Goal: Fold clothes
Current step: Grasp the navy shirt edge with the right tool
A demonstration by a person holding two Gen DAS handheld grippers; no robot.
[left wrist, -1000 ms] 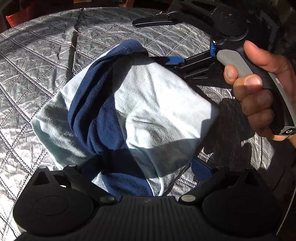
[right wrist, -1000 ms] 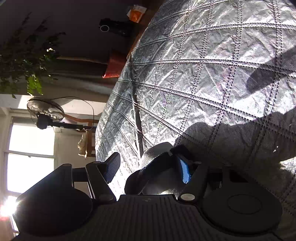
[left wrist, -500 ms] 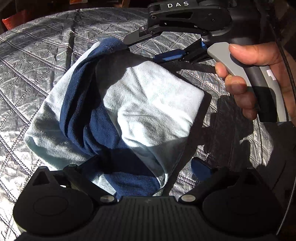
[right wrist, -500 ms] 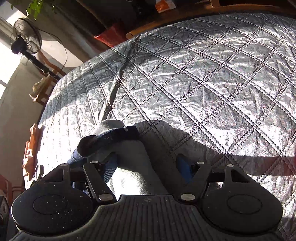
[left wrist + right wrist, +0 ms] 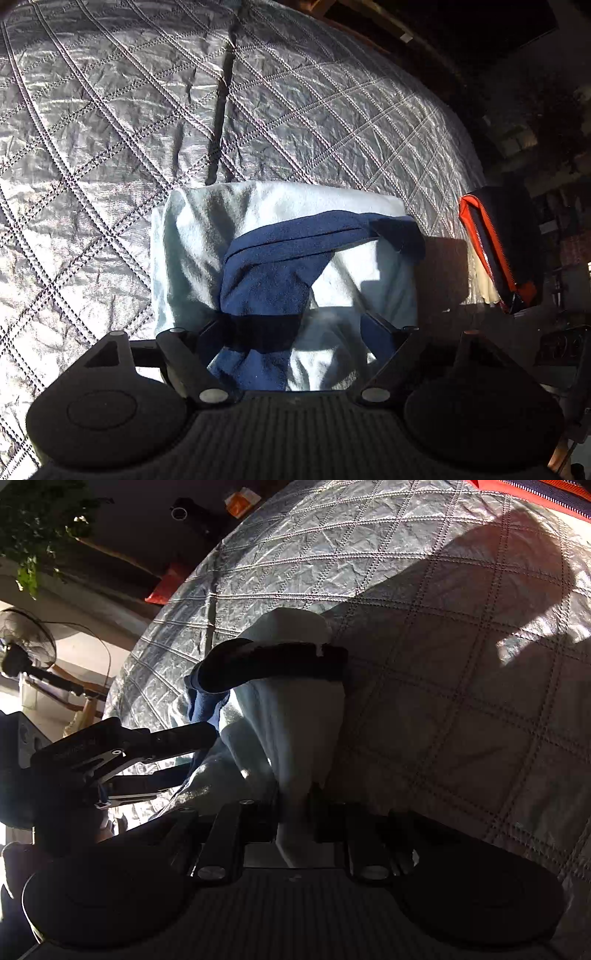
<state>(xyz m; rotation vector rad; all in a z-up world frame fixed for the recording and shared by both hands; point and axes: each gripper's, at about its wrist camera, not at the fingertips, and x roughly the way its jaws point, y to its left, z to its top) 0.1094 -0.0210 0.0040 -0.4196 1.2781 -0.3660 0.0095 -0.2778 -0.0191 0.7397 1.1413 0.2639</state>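
A folded light-blue garment with a navy band (image 5: 280, 258) lies on the silver quilted cover (image 5: 110, 129). My left gripper (image 5: 295, 332) has its fingers spread wide around the garment's near edge, with the cloth bunched between them. In the right wrist view the same garment (image 5: 295, 738) runs up from my right gripper (image 5: 295, 812), whose jaws are closed on its pale near edge. The left gripper (image 5: 173, 753) shows there at the left, at the garment's blue side.
An orange and dark zipped bag (image 5: 498, 251) lies at the cover's right edge, also at the top right of the right wrist view (image 5: 535, 491). A standing fan (image 5: 22, 646) and a plant (image 5: 33, 524) are beyond the table.
The right gripper has closed on the garment's pale edge. The left view has swung round the garment, and the right gripper and hand have left it.
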